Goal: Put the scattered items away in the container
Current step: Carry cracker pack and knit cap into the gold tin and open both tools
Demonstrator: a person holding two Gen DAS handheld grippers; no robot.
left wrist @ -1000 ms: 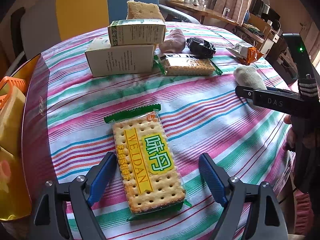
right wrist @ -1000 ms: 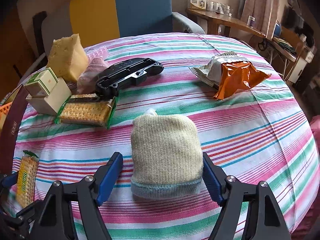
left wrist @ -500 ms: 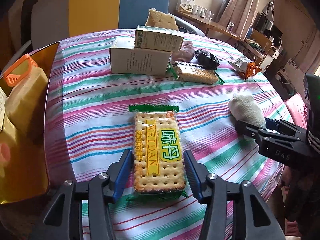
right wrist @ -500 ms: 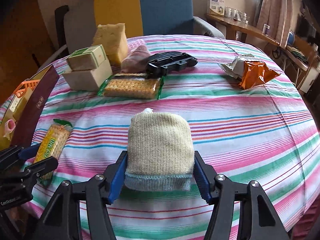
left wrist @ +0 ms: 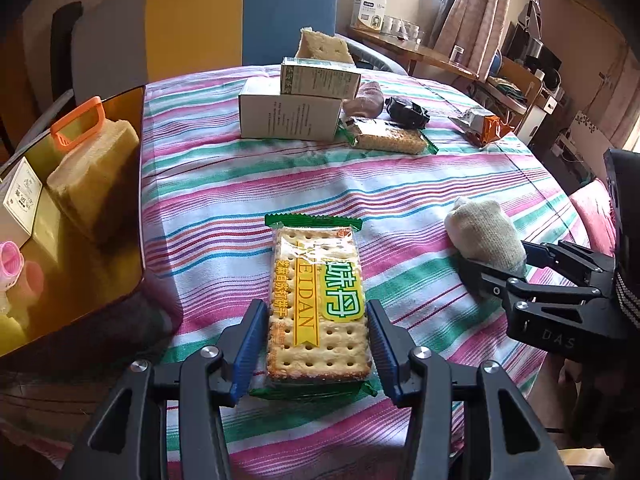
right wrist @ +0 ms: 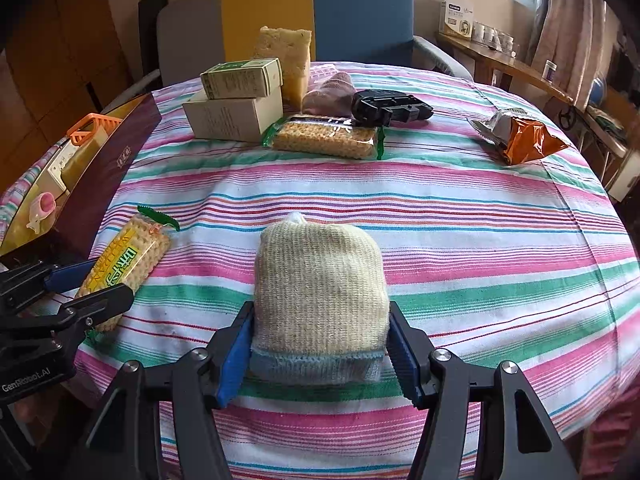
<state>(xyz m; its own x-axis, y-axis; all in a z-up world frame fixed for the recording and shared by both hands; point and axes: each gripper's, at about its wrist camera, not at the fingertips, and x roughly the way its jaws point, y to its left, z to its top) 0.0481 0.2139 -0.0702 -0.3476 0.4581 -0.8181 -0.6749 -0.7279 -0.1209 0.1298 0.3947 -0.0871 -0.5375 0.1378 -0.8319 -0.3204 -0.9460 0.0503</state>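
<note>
Maroon walls frame the container [left wrist: 138,184] at the table's left edge, already holding a sponge and a small box. Just beside it, the left gripper [left wrist: 318,344] clamps a cracker packet [left wrist: 318,300] on the striped tablecloth [right wrist: 460,216]; farther right, the right gripper [right wrist: 320,354] squeezes a knitted pouch [right wrist: 320,288].

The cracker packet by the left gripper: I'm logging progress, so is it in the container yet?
Out. The cracker packet lies on the striped tablecloth, clamped by the left gripper, beside the container.
</note>
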